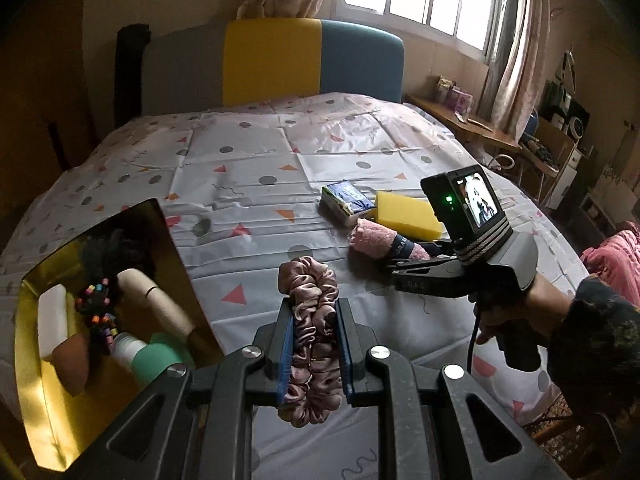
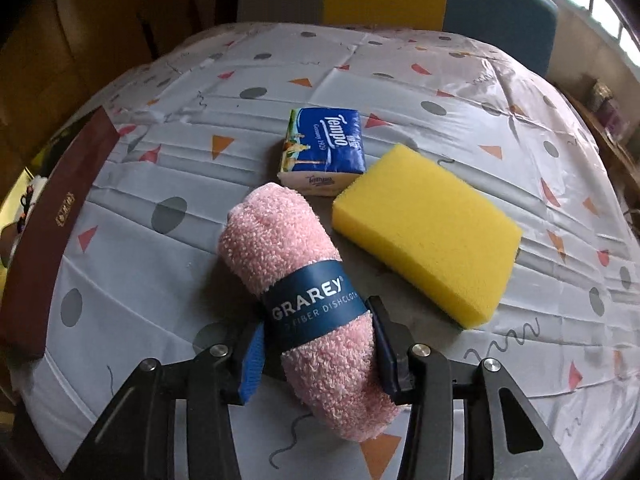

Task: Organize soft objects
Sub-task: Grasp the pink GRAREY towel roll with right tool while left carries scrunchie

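The left tongs [image 1: 314,344] gripped a pink scrunchie [image 1: 311,340] at lower centre, beside the gold box [image 1: 100,420] at lower left. The right tongs [image 2: 318,350] clasped the rolled pink dishcloth [image 2: 296,300] on the bed [image 2: 160,280]. Boxing the scrunchie appeared next, needing a leftward carry.

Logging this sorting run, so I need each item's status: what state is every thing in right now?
Left gripper: shut on scrunchie.
Scrunchie: pinched, lifted.
Right gripper: fingers against the dishcloth roll.
Dishcloth roll: rolled, banded, on the table.
Yellow sponge: lying flat, untouched.
Tissue pack: sealed, untouched.
Gold box: open, partly filled.
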